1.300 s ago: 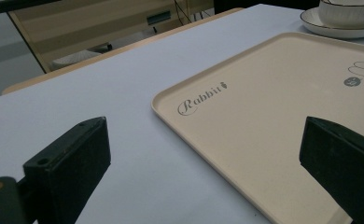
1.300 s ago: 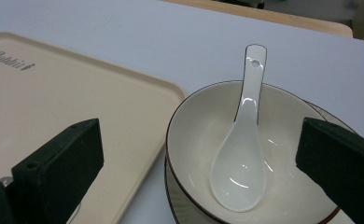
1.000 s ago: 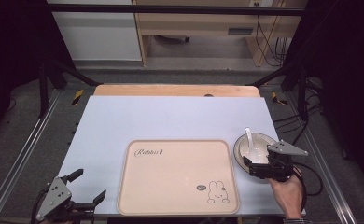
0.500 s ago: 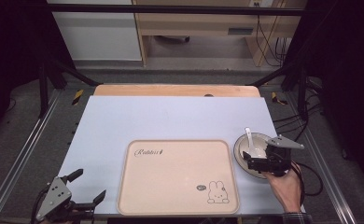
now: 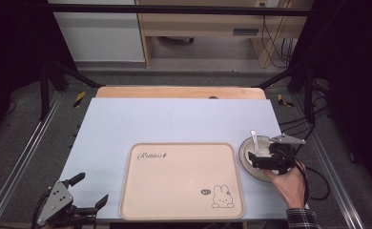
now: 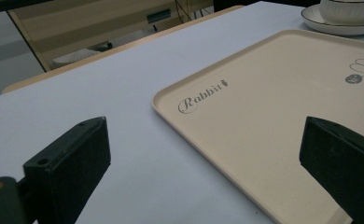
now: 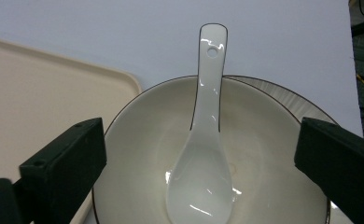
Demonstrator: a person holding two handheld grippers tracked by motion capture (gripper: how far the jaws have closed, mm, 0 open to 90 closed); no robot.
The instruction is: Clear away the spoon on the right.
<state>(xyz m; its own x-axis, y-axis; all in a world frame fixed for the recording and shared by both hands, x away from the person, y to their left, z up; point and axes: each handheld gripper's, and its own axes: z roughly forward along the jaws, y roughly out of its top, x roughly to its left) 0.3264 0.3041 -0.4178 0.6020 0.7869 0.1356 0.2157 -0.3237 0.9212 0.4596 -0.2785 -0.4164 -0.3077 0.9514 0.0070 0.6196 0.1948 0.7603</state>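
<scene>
Bowl (image 7: 217, 154): white, thin dark line at the rim, standing on a matching plate (image 7: 287, 100) at the table's right edge, just beside the tray (image 5: 181, 179). A white ceramic spoon (image 7: 201, 154) lies in the bowl, scoop down at the bottom, handle leaning over the far rim; the handle has a small hole near its tip.

Right gripper (image 5: 268, 162): held over the bowl, jaws spread wide, one to each side of the bowl. They grip nothing; whether they touch the rim cannot be made out.

Left gripper (image 5: 86, 195): at the table's near left corner, jaws likewise wide apart and empty, pointing across the tray's near left corner.

Tray: beige, bare, with "Rabbit" lettering and a rabbit drawing.

Limits: from above, the right gripper and hand (image 5: 289, 183) cover most of the bowl. In the right gripper view the bowl's near side is cut off.
</scene>
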